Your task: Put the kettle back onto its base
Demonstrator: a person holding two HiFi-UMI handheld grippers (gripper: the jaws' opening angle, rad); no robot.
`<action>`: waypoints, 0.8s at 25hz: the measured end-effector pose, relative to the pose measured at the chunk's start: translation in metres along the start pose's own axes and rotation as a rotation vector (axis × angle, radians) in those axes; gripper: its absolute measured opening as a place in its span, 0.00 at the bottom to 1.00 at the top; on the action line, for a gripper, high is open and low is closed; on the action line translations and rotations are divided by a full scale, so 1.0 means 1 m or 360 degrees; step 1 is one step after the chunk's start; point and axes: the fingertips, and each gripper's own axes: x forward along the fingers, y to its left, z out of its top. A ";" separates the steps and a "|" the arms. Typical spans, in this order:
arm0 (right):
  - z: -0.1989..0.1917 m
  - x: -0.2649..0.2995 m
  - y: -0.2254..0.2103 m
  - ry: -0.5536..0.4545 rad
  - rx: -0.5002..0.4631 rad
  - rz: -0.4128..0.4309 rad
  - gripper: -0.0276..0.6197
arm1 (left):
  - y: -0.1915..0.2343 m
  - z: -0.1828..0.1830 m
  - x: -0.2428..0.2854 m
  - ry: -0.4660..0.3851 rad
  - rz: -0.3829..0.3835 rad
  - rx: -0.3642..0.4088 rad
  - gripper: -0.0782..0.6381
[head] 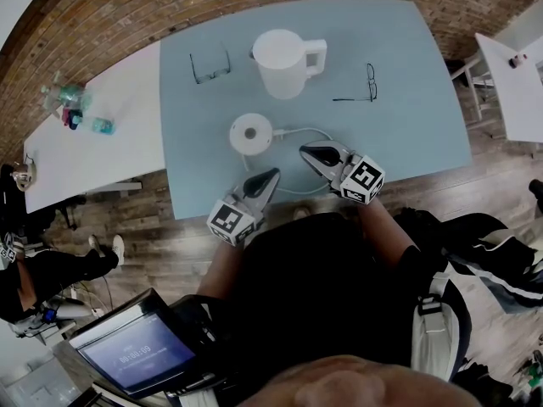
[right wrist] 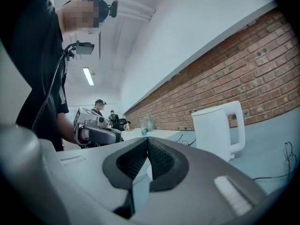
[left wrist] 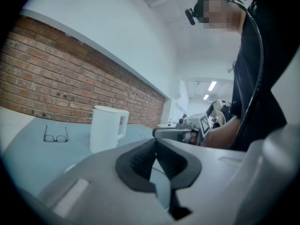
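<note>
Bottles point(head: 66, 100) stand on the white side table point(head: 119, 151) at your far left. On the blue table point(head: 424, 100), one pair of glasses point(head: 209, 66) lies toward the far-left corner. Base point(head: 251, 133) sits bare on the near half of the blue table, and its cord point(head: 310, 132) runs off to the right. Your left gripper point(head: 271, 175) hovers just beside the base on its near side, jaws pressed together with nothing between them. Kettle point(head: 288, 62) stands upright beyond the base, clearly apart from it, handle to the right. Your right gripper point(head: 305, 150) is over the cord, jaws likewise closed on nothing. A second pair of glasses point(head: 366, 83) lies right of the kettle.
</note>
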 end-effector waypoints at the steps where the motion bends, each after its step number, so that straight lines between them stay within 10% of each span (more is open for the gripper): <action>1: 0.000 0.000 -0.001 -0.0002 -0.0002 0.0005 0.05 | 0.000 0.000 0.001 0.0000 0.0003 0.0000 0.11; 12: -0.001 -0.001 -0.028 0.0020 0.0002 -0.0091 0.05 | 0.000 -0.001 0.005 0.0011 0.0022 0.0001 0.11; 20: -0.003 -0.001 -0.105 0.0136 -0.0089 -0.0436 0.23 | -0.004 -0.004 0.005 0.0010 0.0027 -0.0014 0.11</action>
